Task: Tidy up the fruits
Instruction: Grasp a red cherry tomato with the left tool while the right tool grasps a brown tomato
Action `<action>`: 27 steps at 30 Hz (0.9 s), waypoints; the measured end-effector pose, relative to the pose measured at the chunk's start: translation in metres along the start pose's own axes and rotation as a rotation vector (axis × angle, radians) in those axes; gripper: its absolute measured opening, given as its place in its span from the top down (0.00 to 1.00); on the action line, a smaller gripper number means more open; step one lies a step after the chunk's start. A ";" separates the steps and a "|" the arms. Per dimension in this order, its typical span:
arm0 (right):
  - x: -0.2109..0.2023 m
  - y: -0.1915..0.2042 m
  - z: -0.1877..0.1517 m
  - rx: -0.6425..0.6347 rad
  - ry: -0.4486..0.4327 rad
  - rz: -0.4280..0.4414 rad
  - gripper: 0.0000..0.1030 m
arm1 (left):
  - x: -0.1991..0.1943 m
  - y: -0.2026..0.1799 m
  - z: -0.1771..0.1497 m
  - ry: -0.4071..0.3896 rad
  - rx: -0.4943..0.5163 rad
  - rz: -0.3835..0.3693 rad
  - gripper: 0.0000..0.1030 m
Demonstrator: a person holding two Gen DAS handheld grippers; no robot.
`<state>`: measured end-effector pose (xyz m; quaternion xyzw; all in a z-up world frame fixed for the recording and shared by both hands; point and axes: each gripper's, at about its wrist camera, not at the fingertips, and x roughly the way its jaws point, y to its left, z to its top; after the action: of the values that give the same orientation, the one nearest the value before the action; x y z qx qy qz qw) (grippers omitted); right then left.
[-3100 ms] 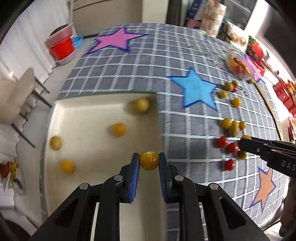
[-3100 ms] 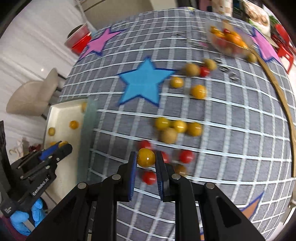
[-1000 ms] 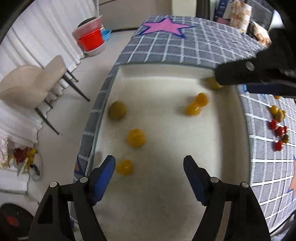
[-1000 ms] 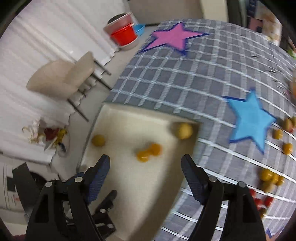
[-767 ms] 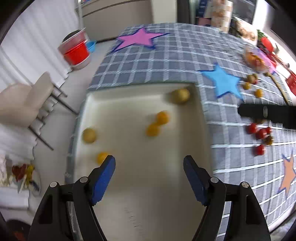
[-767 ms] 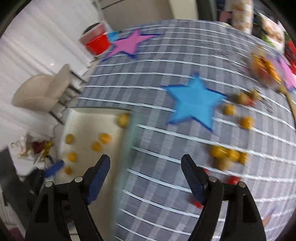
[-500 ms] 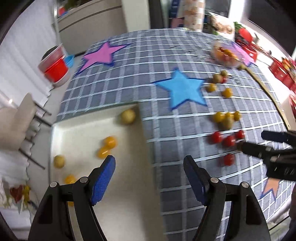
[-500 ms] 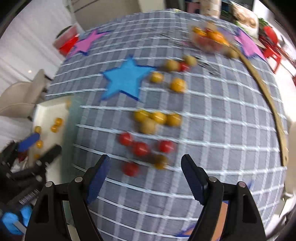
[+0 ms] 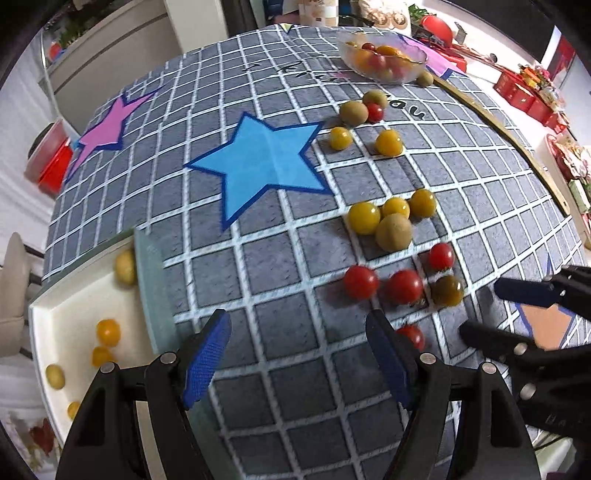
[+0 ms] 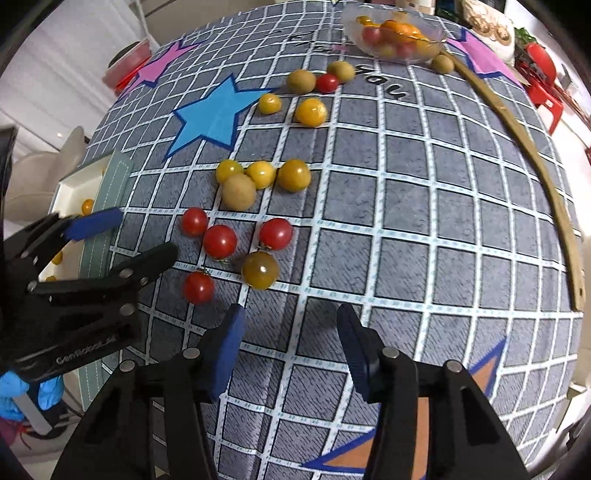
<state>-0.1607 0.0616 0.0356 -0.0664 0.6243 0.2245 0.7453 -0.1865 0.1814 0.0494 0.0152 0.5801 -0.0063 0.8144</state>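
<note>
nearest, the right gripper [image 10: 288, 347] hangs over bare grey checked cloth [image 10: 424, 229] with its jaws closing and nothing between them, while the left gripper [image 9: 295, 350] is spread wide and empty, its right finger just beside a red tomato [image 9: 412, 336]. just beyond lie more red tomatoes [image 10: 219, 240] and a dark olive-brown one [image 10: 260, 269], then a touching cluster of yellow tomatoes [image 10: 293, 175] with a dull tan fruit [image 10: 239, 192]. to the left the white tray [image 9: 74, 295] holds several yellow fruits (one tucked in its far corner), and farthest off a clear bowl [image 10: 395, 33] of mixed fruit sits past the blue star [image 9: 262, 162].
</note>
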 end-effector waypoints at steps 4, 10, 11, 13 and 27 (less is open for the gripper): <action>0.004 0.003 0.005 -0.036 -0.018 0.013 0.48 | 0.009 -0.006 0.009 -0.002 0.026 -0.020 0.30; 0.007 0.006 0.013 -0.080 -0.044 0.012 0.50 | 0.019 -0.010 0.017 0.003 0.032 -0.044 0.33; 0.007 0.007 0.014 -0.085 -0.048 0.013 0.50 | 0.020 -0.010 0.018 0.003 0.029 -0.046 0.33; 0.009 0.007 0.017 -0.092 -0.054 0.014 0.54 | 0.021 -0.009 0.020 0.001 0.024 -0.050 0.33; 0.012 -0.001 0.016 -0.022 -0.022 0.107 0.78 | 0.016 -0.015 0.023 0.010 0.015 -0.146 0.79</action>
<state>-0.1442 0.0699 0.0274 -0.0384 0.6163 0.2716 0.7382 -0.1604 0.1661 0.0411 -0.0208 0.5838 -0.0700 0.8086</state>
